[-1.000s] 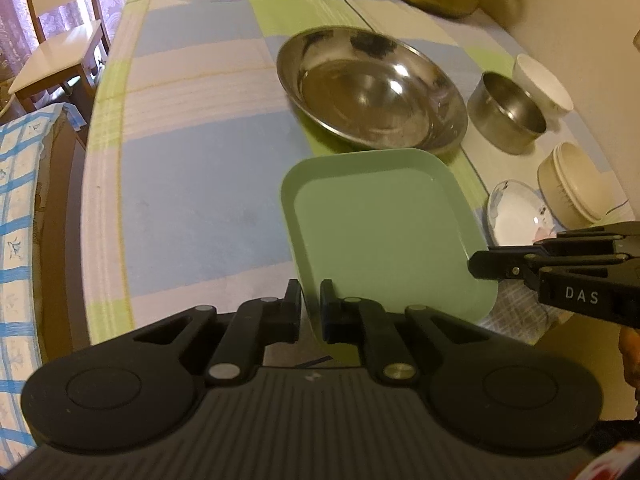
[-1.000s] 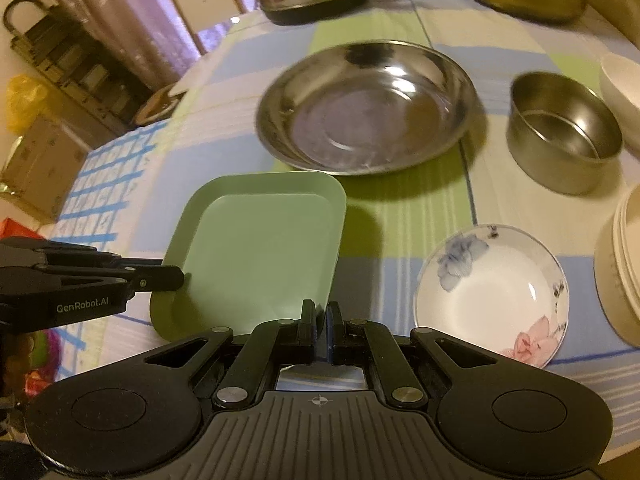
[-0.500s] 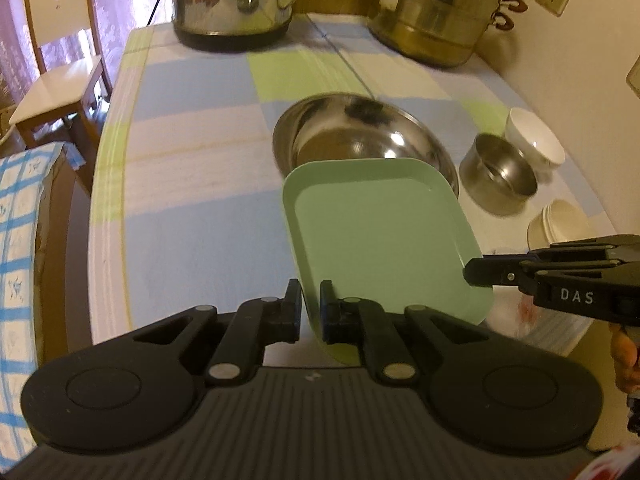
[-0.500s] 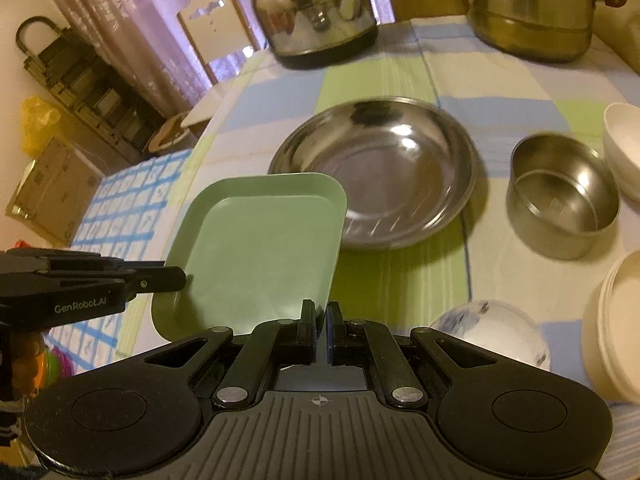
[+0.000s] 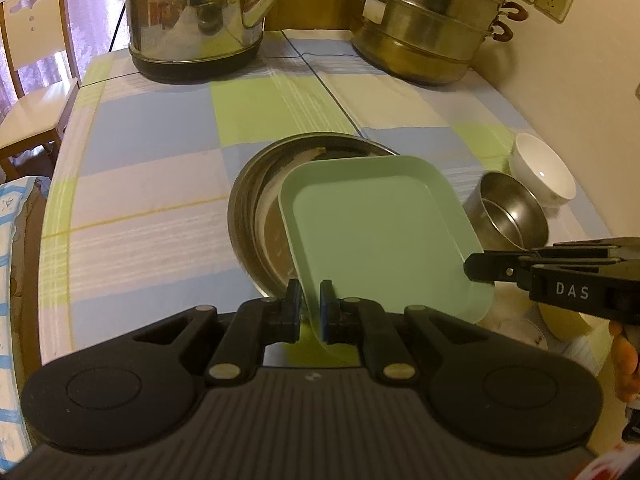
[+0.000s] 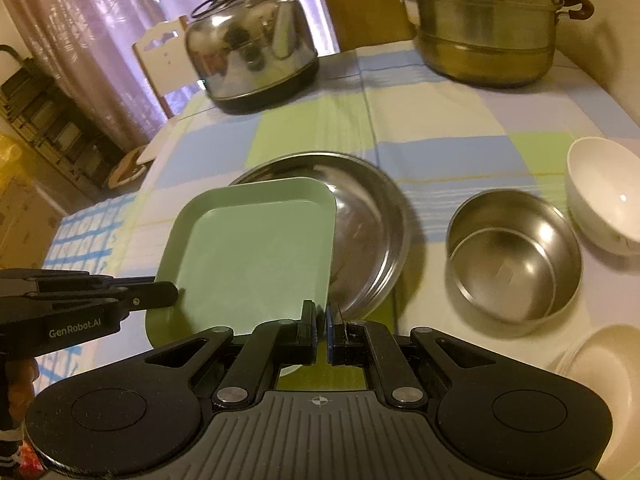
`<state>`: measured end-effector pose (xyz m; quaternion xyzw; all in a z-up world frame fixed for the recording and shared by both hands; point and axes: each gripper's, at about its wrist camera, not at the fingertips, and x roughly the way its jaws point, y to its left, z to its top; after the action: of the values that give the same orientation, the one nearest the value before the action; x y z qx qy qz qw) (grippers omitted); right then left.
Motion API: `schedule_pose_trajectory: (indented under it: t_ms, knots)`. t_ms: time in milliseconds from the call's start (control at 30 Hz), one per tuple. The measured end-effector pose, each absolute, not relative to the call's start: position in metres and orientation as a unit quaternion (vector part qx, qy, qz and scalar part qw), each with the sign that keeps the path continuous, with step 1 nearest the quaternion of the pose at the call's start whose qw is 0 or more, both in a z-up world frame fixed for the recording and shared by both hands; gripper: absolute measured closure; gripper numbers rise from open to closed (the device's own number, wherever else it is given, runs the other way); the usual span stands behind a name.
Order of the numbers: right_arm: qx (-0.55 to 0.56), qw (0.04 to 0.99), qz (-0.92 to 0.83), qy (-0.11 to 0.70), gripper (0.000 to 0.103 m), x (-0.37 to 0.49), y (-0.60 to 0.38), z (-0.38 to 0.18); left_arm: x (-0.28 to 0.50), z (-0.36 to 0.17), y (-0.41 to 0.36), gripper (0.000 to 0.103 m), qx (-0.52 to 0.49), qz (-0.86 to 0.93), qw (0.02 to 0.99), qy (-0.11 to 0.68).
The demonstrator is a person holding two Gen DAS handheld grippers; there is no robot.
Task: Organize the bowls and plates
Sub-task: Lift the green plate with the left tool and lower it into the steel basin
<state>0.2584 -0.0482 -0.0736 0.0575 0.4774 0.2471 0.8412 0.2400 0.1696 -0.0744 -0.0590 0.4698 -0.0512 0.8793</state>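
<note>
Table point(image 5: 152, 184) first: on its checked cloth sits the big steel pan point(image 5: 248, 216). Your green tray point(image 5: 380, 236) hangs over that pan. Your left gripper point(image 5: 310, 300) and right gripper point(image 6: 322, 320) each pinch one tray edge.

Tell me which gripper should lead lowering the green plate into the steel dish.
Neither alone, I'd say. The left gripper and right gripper each clamp a near corner of the green plate, which overlaps the steel dish. Lower both together; the right sits nearer the dish's centre and could steer.
</note>
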Motion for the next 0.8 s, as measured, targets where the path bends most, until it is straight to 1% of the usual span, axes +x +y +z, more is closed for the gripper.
schedule_pose_trajectory:
  t_ms: [400, 800]
  knots:
    - [0.058, 0.838, 0.231, 0.491, 0.098, 0.292, -0.044, -0.096, 0.276, -0.095, 0.171, 0.095, -0.052, -0.043, 0.872, 0.485]
    - [0.051, 0.832, 0.220, 0.506, 0.098, 0.304, -0.037, -0.112, 0.289, -0.112, 0.172, 0.095, -0.052, -0.041, 0.863, 0.501]
